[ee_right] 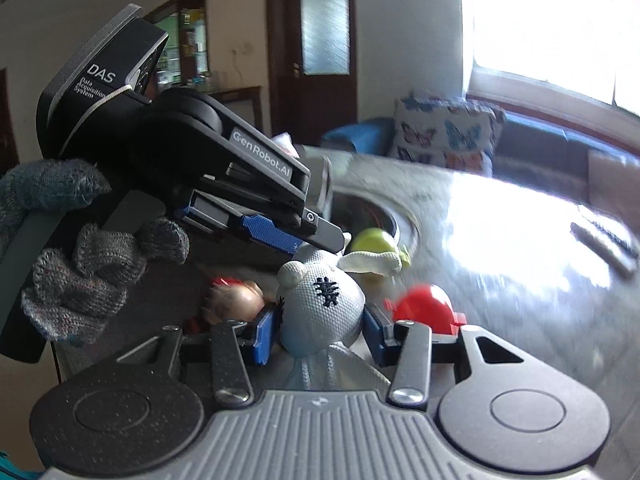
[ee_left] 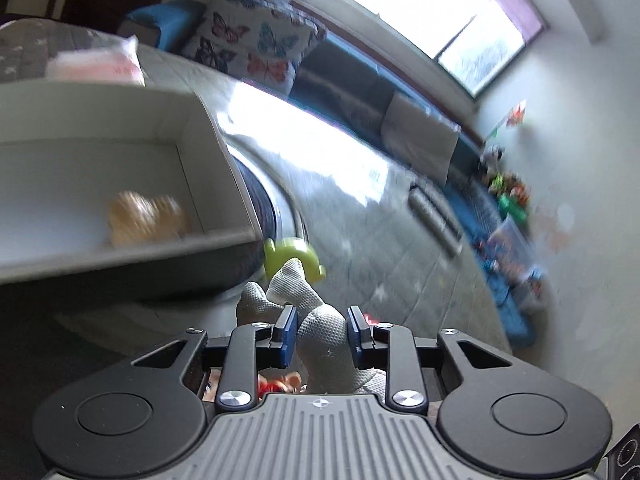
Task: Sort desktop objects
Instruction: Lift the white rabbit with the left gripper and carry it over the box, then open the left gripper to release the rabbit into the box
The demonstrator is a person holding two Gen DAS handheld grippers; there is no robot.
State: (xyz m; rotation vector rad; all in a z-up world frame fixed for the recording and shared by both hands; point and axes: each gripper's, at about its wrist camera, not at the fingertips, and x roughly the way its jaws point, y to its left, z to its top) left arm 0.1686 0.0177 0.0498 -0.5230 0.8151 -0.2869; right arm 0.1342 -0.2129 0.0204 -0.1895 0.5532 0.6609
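Observation:
A grey knitted plush toy (ee_right: 326,300) with a black stitched mark sits between both grippers. My right gripper (ee_right: 320,332) is shut on its round body. My left gripper (ee_left: 322,330) is shut on another part of the same plush toy (ee_left: 320,320), whose limbs stick up past the pads; the left gripper also shows in the right wrist view (ee_right: 280,236), reaching in from the upper left, held by a gloved hand (ee_right: 80,272). A lime-green toy (ee_left: 294,262) lies just beyond the plush and also shows in the right wrist view (ee_right: 376,242). A red toy (ee_right: 426,306) lies to the right.
A white open box (ee_left: 224,152) holding an orange-tan object (ee_left: 144,220) stands at the left. A brown round toy (ee_right: 236,302) lies left of the plush. A dark remote (ee_left: 434,216) rests on the grey quilted surface (ee_left: 380,264). A butterfly pillow (ee_left: 256,36) is behind.

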